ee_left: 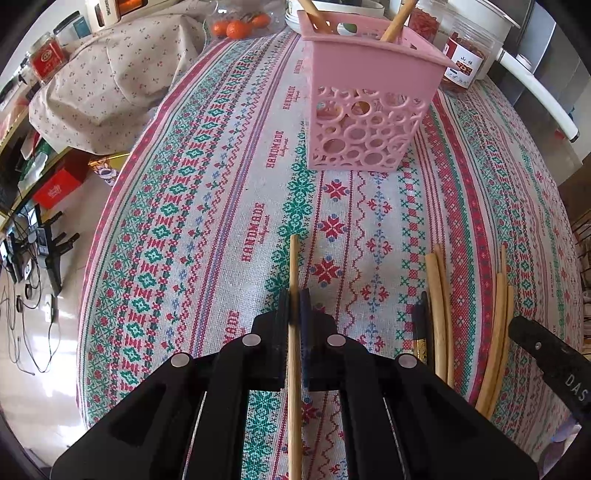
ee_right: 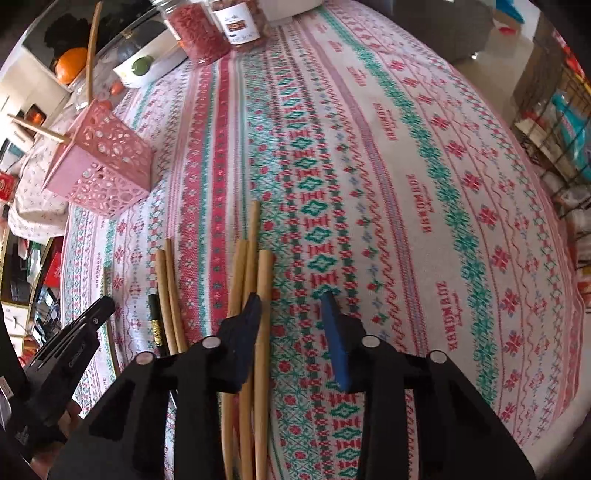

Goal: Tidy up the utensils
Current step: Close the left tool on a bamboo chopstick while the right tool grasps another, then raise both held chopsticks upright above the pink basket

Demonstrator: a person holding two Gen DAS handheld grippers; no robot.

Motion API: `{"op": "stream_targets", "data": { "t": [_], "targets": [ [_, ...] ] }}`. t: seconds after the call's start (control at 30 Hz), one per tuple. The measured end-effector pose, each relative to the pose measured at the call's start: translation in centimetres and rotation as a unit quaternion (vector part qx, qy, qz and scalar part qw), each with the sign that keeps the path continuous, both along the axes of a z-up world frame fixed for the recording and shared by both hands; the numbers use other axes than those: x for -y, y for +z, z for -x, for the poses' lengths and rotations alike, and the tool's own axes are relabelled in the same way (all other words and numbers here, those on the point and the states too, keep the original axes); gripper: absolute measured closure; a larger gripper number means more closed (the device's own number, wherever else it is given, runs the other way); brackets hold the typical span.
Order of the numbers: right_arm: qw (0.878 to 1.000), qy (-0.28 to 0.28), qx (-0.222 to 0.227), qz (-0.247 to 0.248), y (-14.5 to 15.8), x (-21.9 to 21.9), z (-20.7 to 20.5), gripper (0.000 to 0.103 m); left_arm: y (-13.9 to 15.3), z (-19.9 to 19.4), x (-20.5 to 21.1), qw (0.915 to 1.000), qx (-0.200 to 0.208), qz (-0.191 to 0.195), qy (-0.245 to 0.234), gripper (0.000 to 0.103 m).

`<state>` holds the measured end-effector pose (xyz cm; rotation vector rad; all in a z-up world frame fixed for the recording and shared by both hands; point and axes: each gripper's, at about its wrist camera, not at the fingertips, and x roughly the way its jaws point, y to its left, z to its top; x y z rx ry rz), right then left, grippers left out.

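Left gripper [ee_left: 295, 306] clamps chopstick [ee_left: 294, 266]; right gripper [ee_right: 291, 306] agape beside chopsticks [ee_right: 264, 280].

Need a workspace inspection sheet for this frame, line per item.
Surface: patterned tablecloth covers the table.
Job's things: pink basket upright with two chopsticks in it; loose chopsticks lying on the cloth, plus a dark chopstick.
Clutter: jars, oranges, floral cloth.
Grippers: left claw shut on one chopstick; right claw open over the loose chopsticks.
Cables: wires on the floor.
Surroundings: shelf with boxes beside the table.
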<state>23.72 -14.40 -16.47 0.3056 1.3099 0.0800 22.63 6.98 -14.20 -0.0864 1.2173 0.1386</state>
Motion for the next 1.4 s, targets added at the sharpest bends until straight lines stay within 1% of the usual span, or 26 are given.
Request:
{"op": "stream_targets", "data": {
  "t": [0.13,0.2,0.27,0.3,0.33,0.37,0.47,0.57,0.63,0.7,0.8,0.87,0.97,1.03,1.07,1.13,1.3,1.4],
  "targets": [
    [1.0,0.013,0.007,0.008,-0.1,-0.6,-0.2,0.074,-0.2,-0.2,-0.5,1.0,0.0,-0.003,-0.003,0.098],
    [0.999,0.019,0.016,0.026,-0.1,-1.5,-0.3,0.074,-0.2,-0.2,-0.2,0.9999,0.0,-0.011,-0.006,0.098],
    [0.997,0.036,0.034,0.063,-0.2,-3.2,0.2,0.075,-0.2,-0.2,0.2,0.9997,0.002,-0.02,-0.012,0.098],
    [0.993,0.05,0.048,0.091,-0.3,-4.4,0.6,0.082,-0.2,-0.2,0.4,0.9996,0.002,-0.023,-0.016,0.098],
    [0.991,0.063,0.06,0.1,-0.4,-5.3,0.9,0.091,-0.2,-0.2,0.5,0.9996,0.003,-0.024,-0.018,0.098],
    [0.991,0.068,0.061,0.094,-0.4,-5.7,1.0,0.095,-0.2,-0.2,0.4,0.9996,0.004,-0.019,-0.019,0.098],
    [0.995,0.064,0.055,0.055,-0.3,-4.9,0.6,0.095,-0.2,-0.2,-0.5,0.9997,0.013,0.014,-0.011,0.099],
    [0.998,0.048,0.047,0.002,-0.3,-3.2,0.3,0.095,-0.1,0.4,-1.4,0.9987,0.03,0.041,-0.002,0.099],
    [0.997,0.043,0.058,-0.008,0.5,-2.0,0.5,0.095,0.1,1.0,-2.4,0.9975,0.038,0.058,0.015,0.099],
    [0.996,0.039,0.075,-0.018,1.8,-1.2,0.8,0.095,1.2,1.9,-3.4,0.9948,0.055,0.079,0.032,0.099],
    [0.992,0.03,0.116,-0.029,4.3,0.3,2.1,0.095,4.1,3.4,-4.6,0.9875,0.109,0.104,0.047,0.099],
    [0.988,0.022,0.148,-0.043,6.5,1.1,3.0,0.095,6.2,4.8,-5.3,0.979,0.15,0.126,0.056,0.099],
    [0.979,0.015,0.19,-0.068,9.1,2.0,3.8,0.096,8.4,6.7,-5.6,0.9678,0.196,0.145,0.062,0.099],
    [0.973,0.011,0.216,-0.08,10.6,2.5,4.5,0.095,9.7,7.6,-5.5,0.9614,0.226,0.145,0.062,0.099],
    [0.971,0.011,0.225,-0.083,11.3,2.8,5.0,0.095,10.6,8.3,-5.5,0.9566,0.246,0.144,0.06,0.099],
    [0.964,0.011,0.246,-0.101,12.8,3.1,5.5,0.095,11.8,9.1,-5.5,0.9499,0.272,0.141,0.06,0.099],
    [0.953,0.011,0.275,-0.125,16.1,3.5,6.7,0.095,14.6,10.9,-5.4,0.9389,0.313,0.131,0.059,0.099],
    [0.948,0.004,0.286,-0.137,17.4,3.8,6.6,0.095,16.0,11.1,-5.6,0.9341,0.325,0.132,0.064,0.099]
  ]
}}
